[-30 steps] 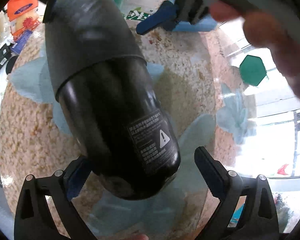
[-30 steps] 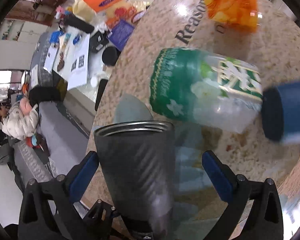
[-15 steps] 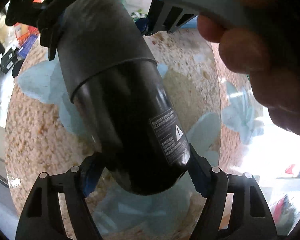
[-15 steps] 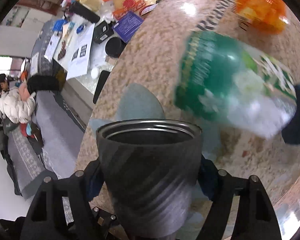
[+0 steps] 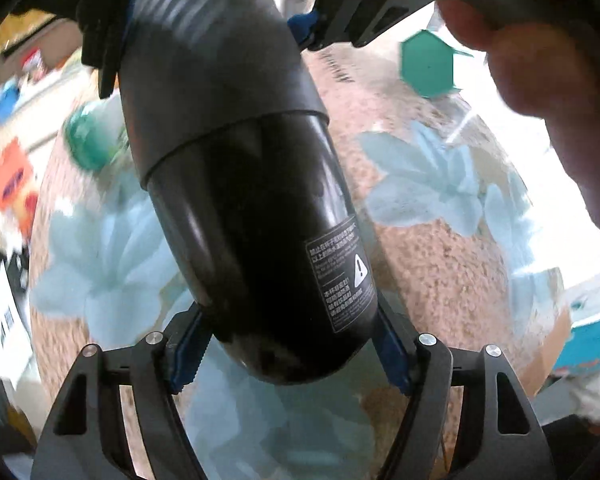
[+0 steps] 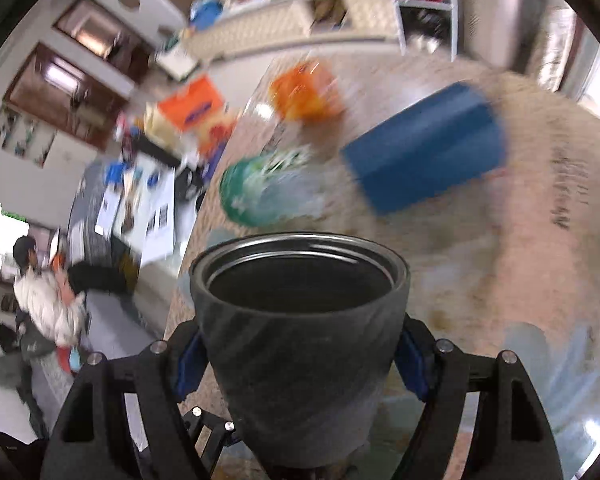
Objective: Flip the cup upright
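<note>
The cup [image 5: 240,200] is a tall black tumbler with a glossy lower body, a matte ribbed upper sleeve and a white warning label. It is held off the table, tilted. My left gripper [image 5: 288,352] is shut on its rounded base. My right gripper [image 6: 300,356] is shut on the ribbed upper part; the open metal-lined mouth [image 6: 300,272] faces away from that camera. In the left wrist view the right gripper [image 5: 352,4] and a hand [image 5: 540,80] show at the top.
The table [image 5: 440,264] is speckled beige with pale blue flower prints. On it lie a blue cylinder [image 6: 424,156], a green-and-white bottle [image 6: 260,196] and an orange packet [image 6: 304,92]. A green hexagon [image 5: 428,64] sits far right. A cluttered desk and a person [image 6: 44,296] are beyond the edge.
Both grippers closed on the cup, one at each end, and lifted it off the table. The cup has rotated, its mouth end rising; the background is blurred with motion.
</note>
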